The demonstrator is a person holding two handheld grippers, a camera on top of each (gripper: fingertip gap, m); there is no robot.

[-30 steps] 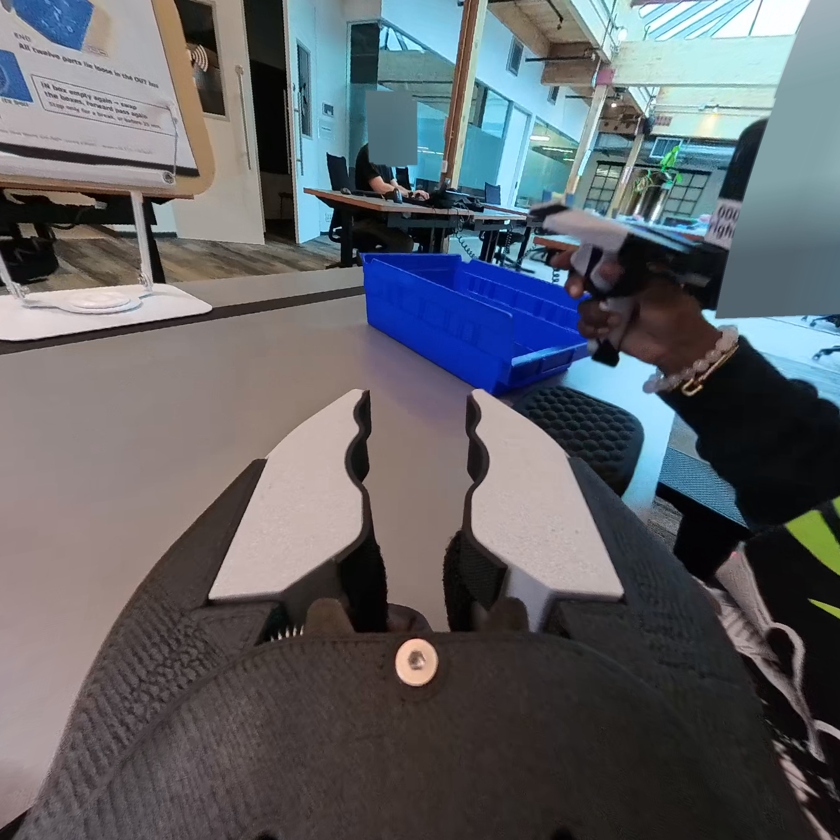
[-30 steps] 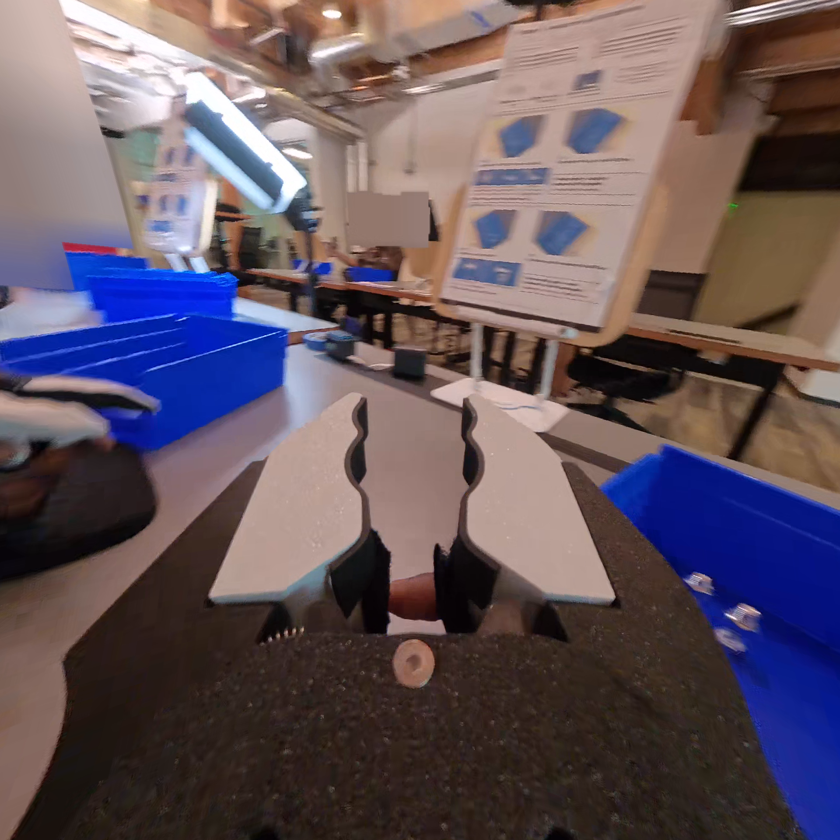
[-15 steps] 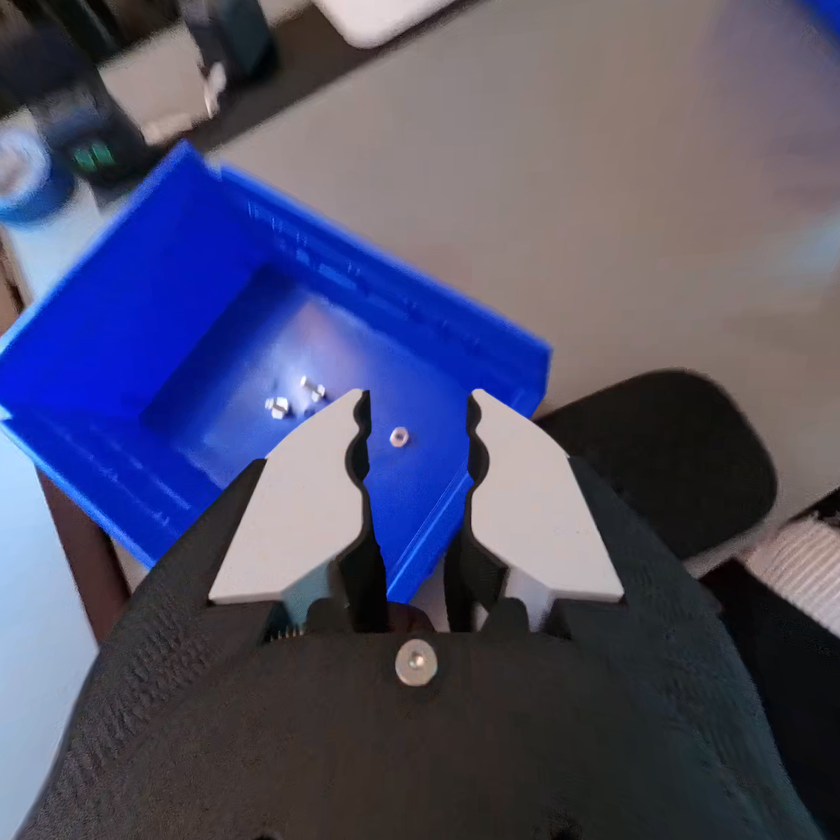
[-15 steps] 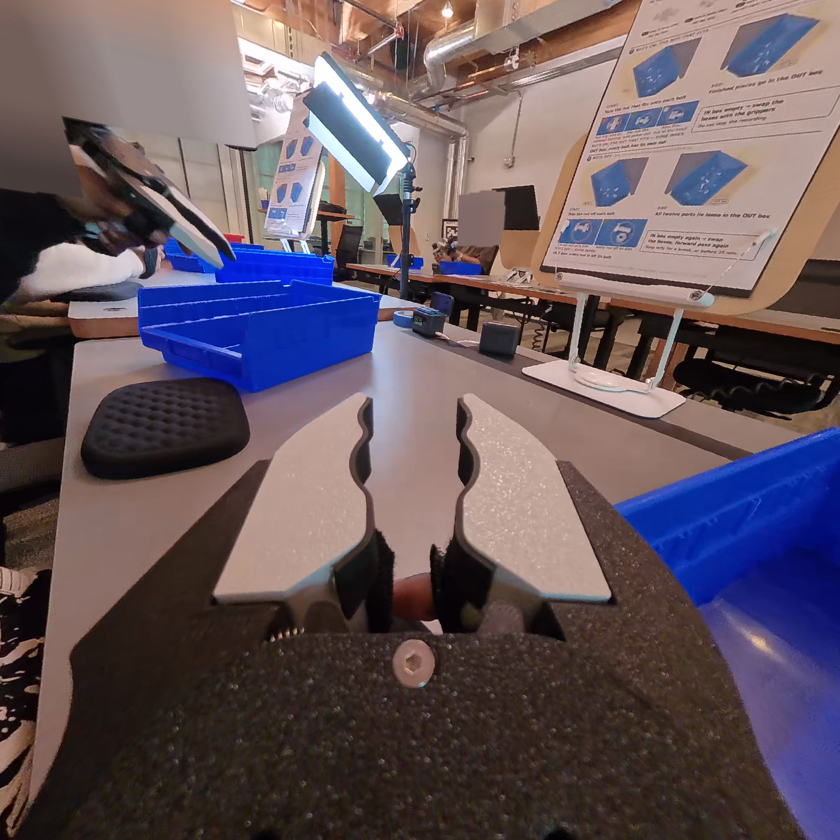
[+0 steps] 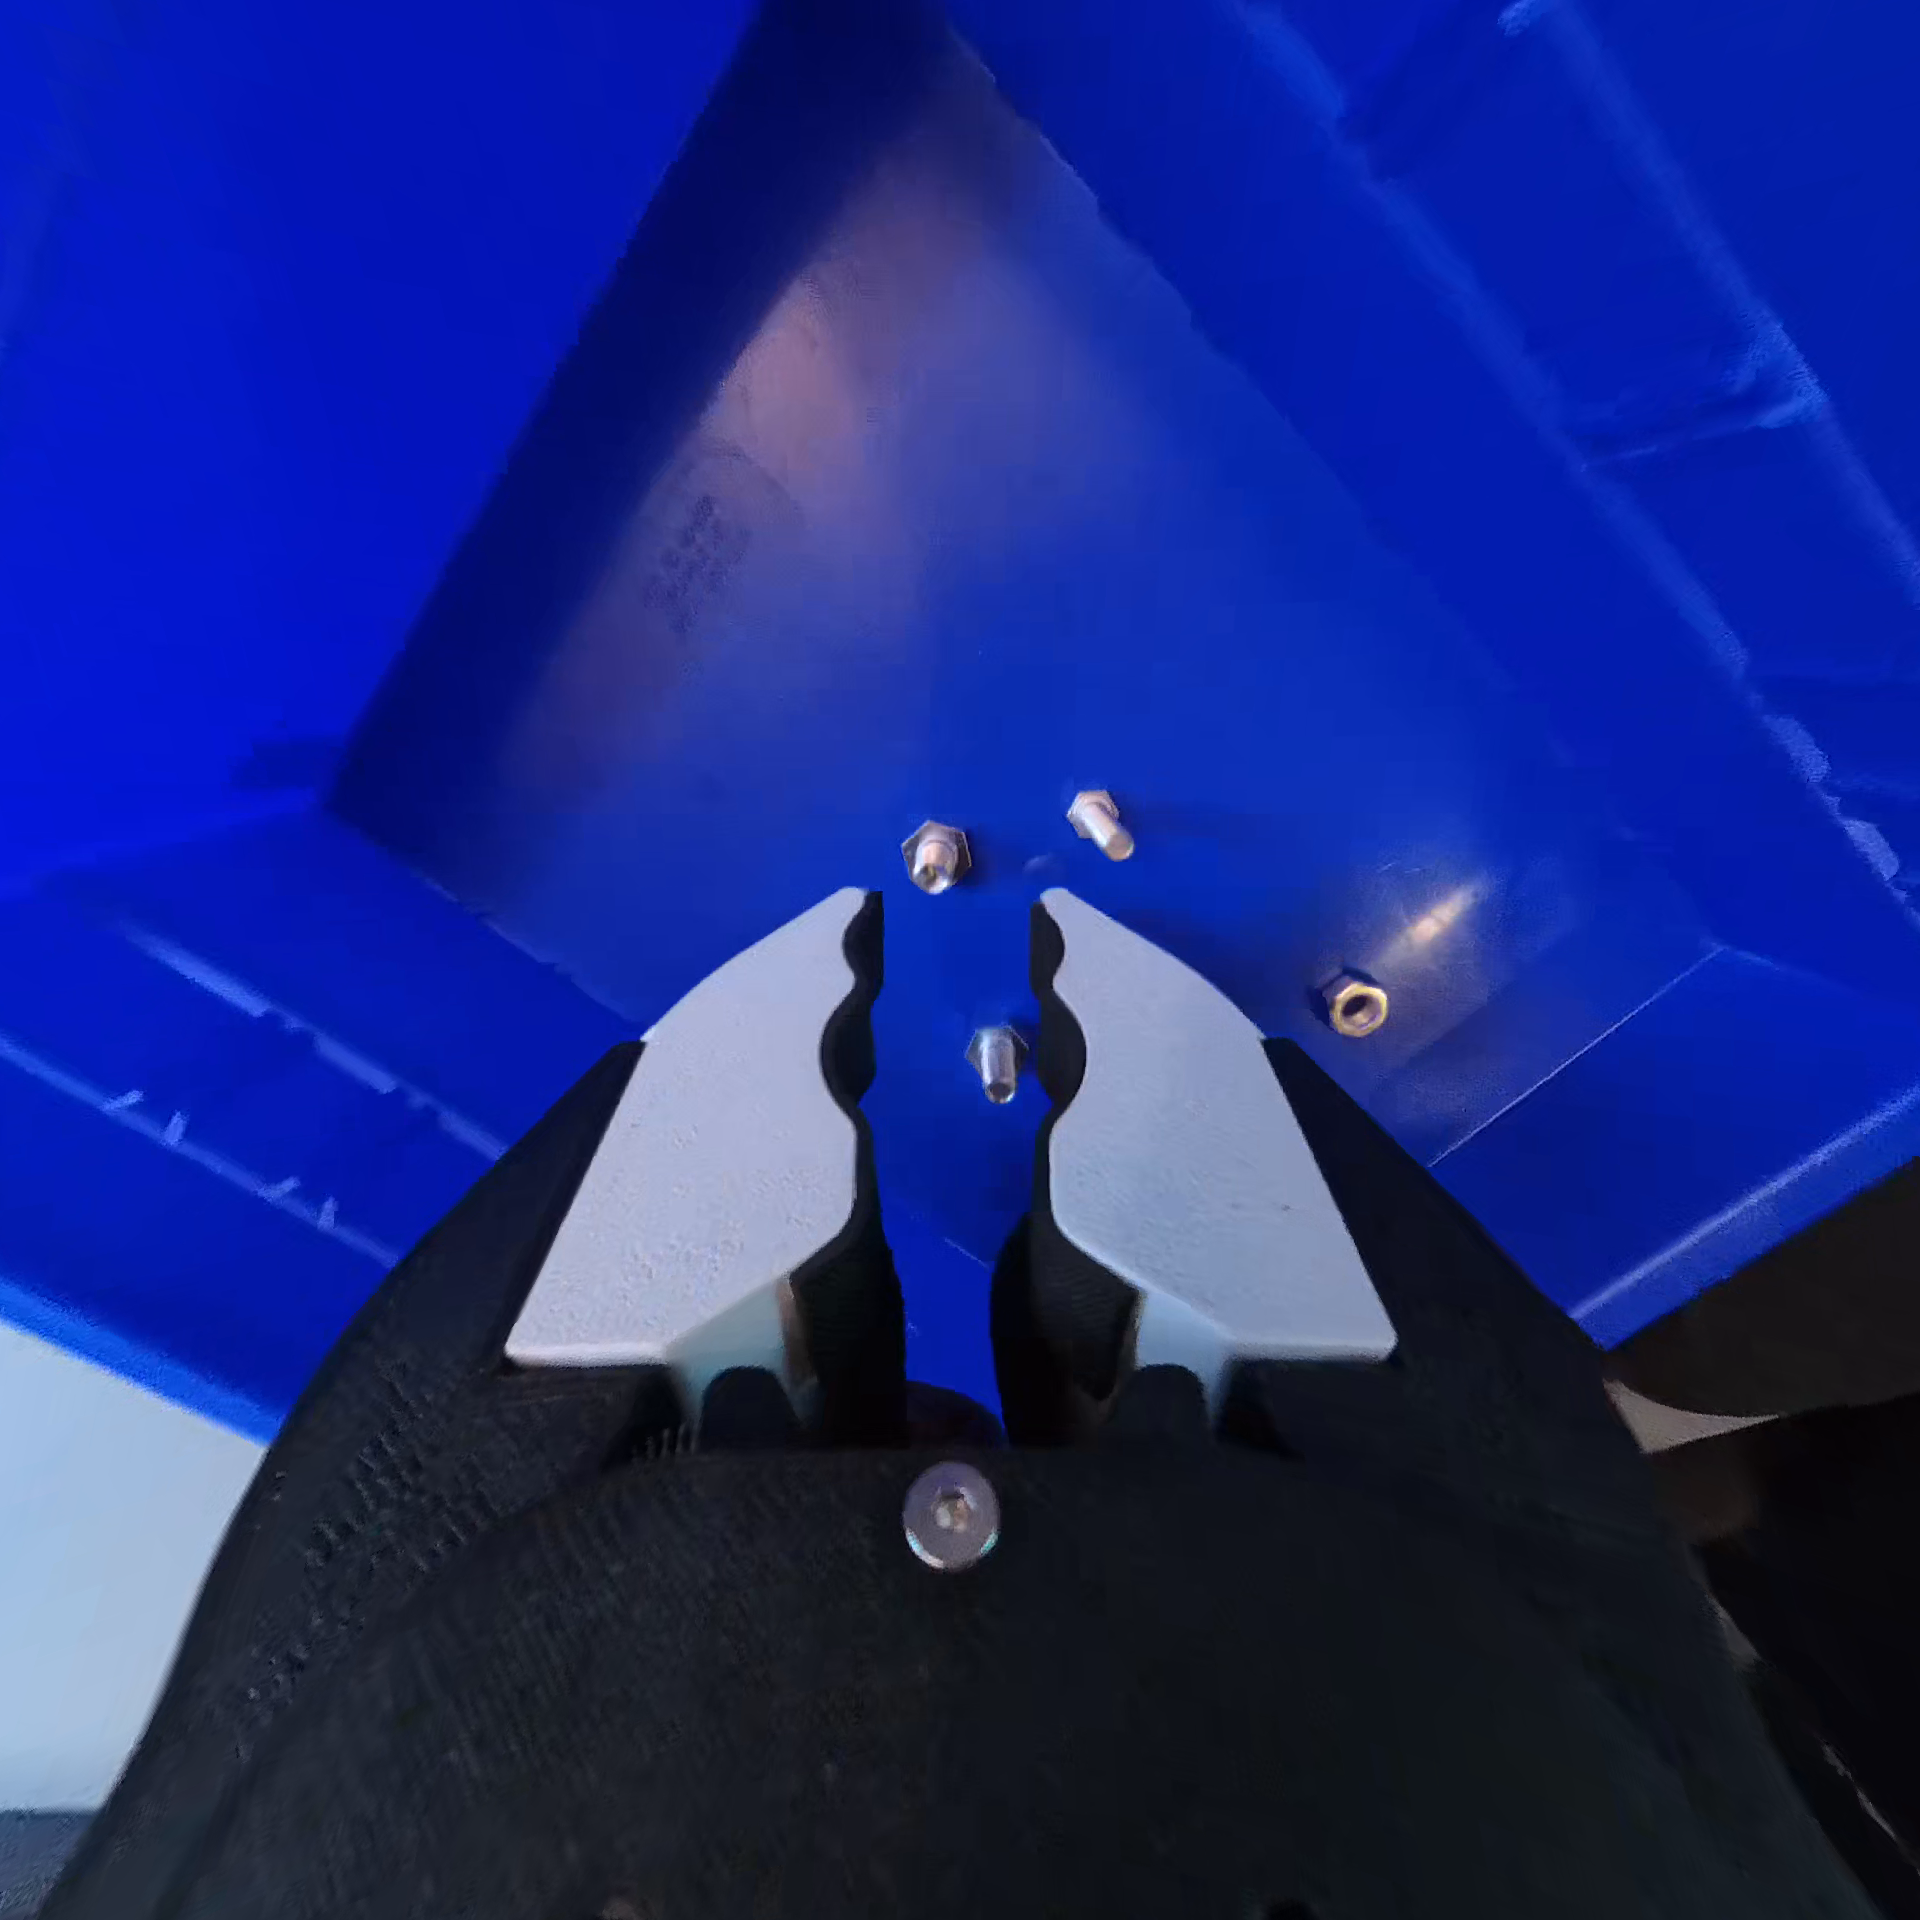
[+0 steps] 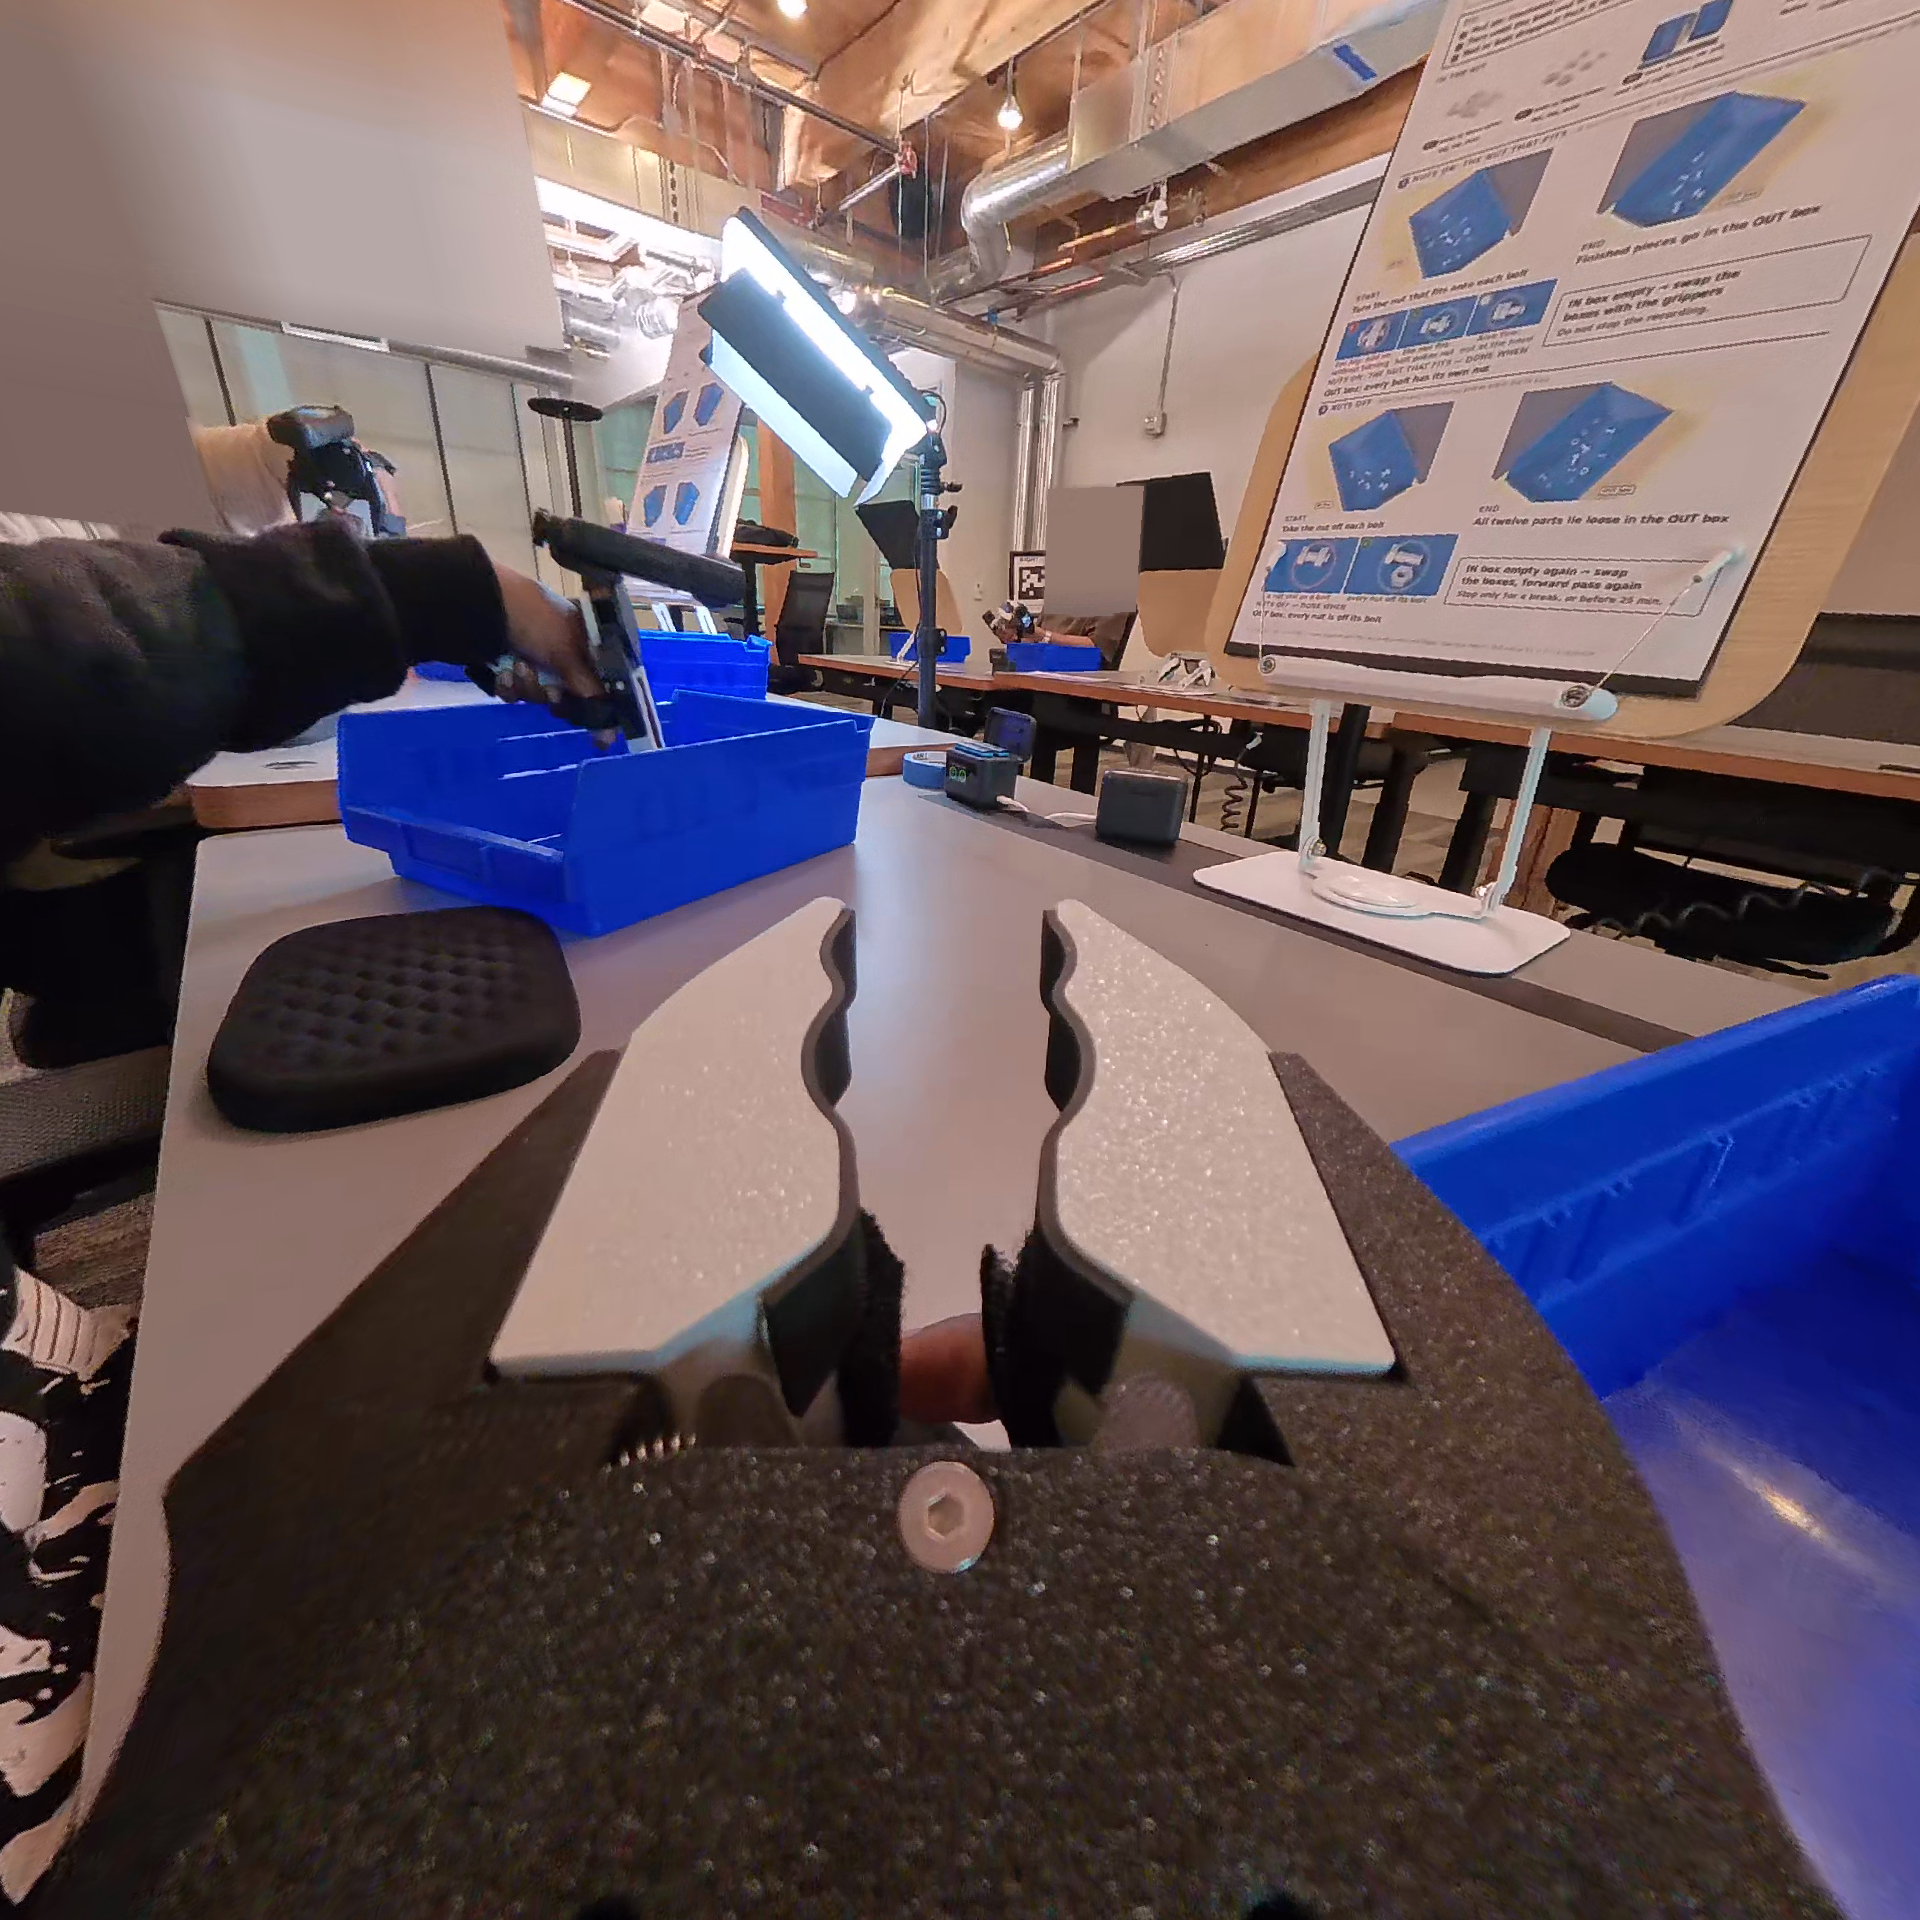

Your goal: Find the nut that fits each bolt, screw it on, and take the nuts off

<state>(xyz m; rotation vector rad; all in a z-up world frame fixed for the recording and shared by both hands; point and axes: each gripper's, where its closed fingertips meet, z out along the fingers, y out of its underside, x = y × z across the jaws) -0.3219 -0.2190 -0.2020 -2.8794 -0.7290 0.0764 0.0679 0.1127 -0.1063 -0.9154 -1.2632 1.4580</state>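
In the left wrist view my left gripper (image 5: 956,904) is open and reaches down into a blue bin (image 5: 520,312). A small silver bolt (image 5: 995,1060) lies on the bin floor between my fingers, close to the right finger, and is not gripped. Two more silver bolts (image 5: 935,854) (image 5: 1099,823) lie just past the fingertips. A brass-coloured nut (image 5: 1354,1004) lies to the right. In the right wrist view my right gripper (image 6: 948,920) is open and empty above the grey table (image 6: 935,883). The left gripper also shows there (image 6: 623,696), dipped into the far blue bin (image 6: 603,821).
A black wrist pad (image 6: 390,1013) lies on the table left of my right gripper. A second blue bin (image 6: 1683,1195) stands at the right. An instruction board on a white stand (image 6: 1382,914), small dark devices (image 6: 1138,805) and a tape roll (image 6: 920,767) stand at the back. The left gripper's tips are roughly 50 cm from the right gripper's. From my left tips it is roughly 9 cm to the brass-coloured nut (image 5: 1354,1004); from my right, 45 cm.
My left gripper swung from looking across the table to down into the blue bin, and its fingers narrowed around a bolt. My right gripper steadied over the table and closed slightly.
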